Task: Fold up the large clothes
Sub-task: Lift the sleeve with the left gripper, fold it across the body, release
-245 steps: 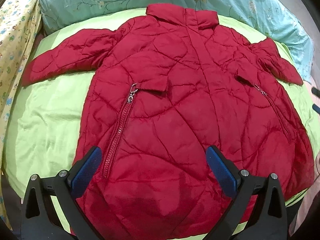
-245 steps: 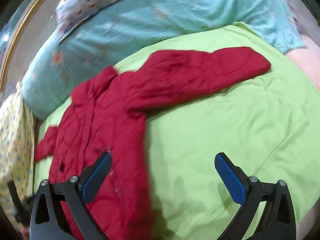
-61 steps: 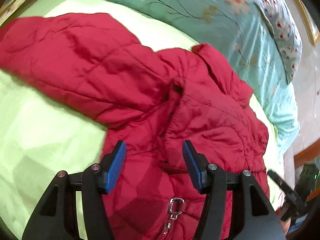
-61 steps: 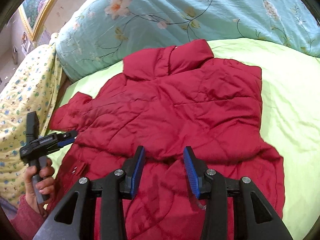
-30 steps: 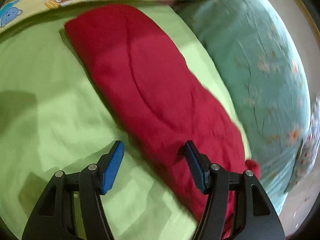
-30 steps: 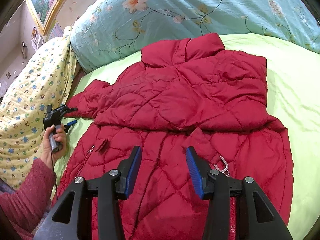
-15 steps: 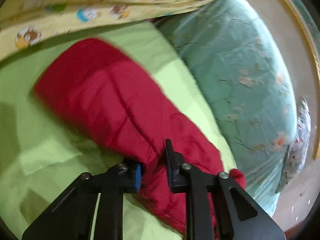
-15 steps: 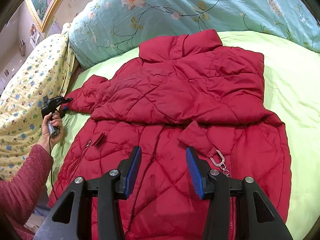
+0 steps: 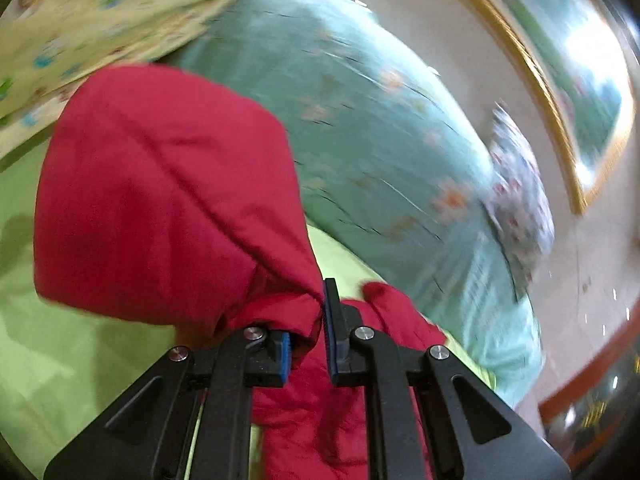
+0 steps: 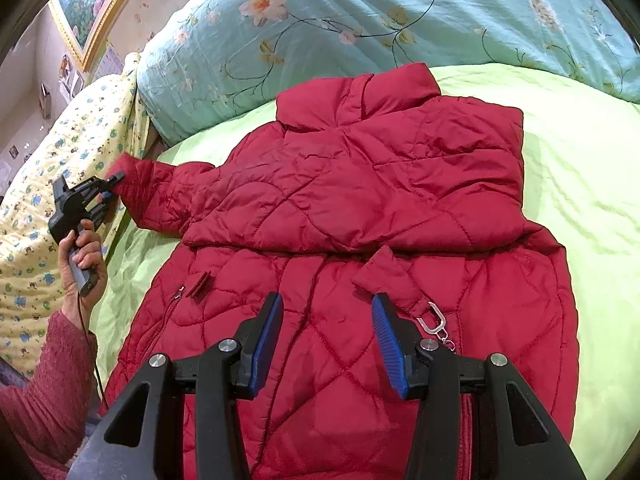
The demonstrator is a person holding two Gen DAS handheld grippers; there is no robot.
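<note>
A second before, the left claw (image 9: 306,344) stood spread; it had since pinched the red jacket's sleeve (image 9: 168,200). Only the right view showed the spread, empty right claw (image 10: 326,344) (over the jacket (image 10: 360,200)).

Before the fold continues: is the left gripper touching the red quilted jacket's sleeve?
Touching. Left wrist view: left gripper jaws pinch the red quilted jacket's sleeve.

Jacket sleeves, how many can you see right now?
2. One sleeve lies folded across the jacket's chest. The other sleeve sticks out sideways, its cuff pinched in the left hand-held gripper.
</note>
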